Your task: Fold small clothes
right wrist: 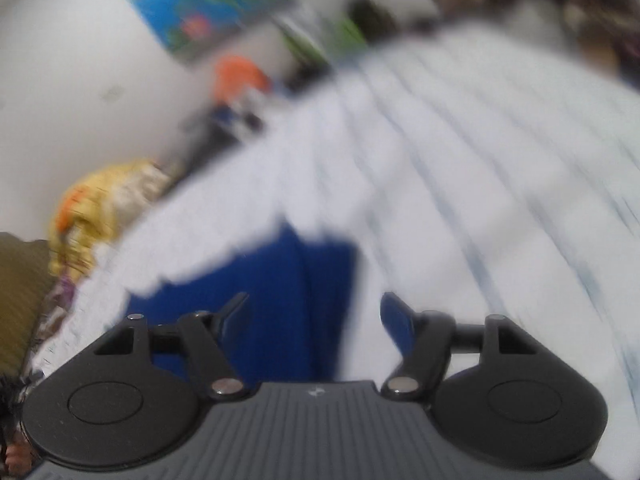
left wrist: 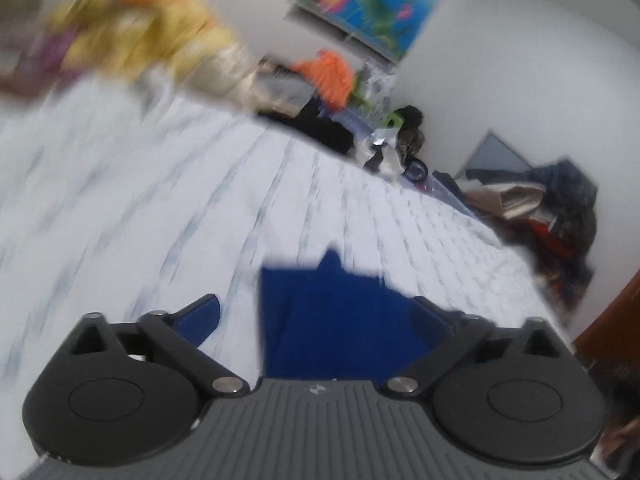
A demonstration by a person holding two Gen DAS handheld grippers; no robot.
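A dark blue small garment lies flat on the white bed sheet, right in front of my left gripper. That gripper stands open, its blue-padded fingers spread wide, one on either side of the cloth, and nothing is pinched. In the right wrist view the same blue garment spreads to the left of centre, under the left finger. My right gripper is open too, and its right finger is over bare sheet. Both views are blurred.
Clothes are heaped along the bed's far edge by the wall: a yellow and orange pile, an orange garment on dark things, and a dark heap at the right. A flower poster hangs above. Brown wood shows at the right edge.
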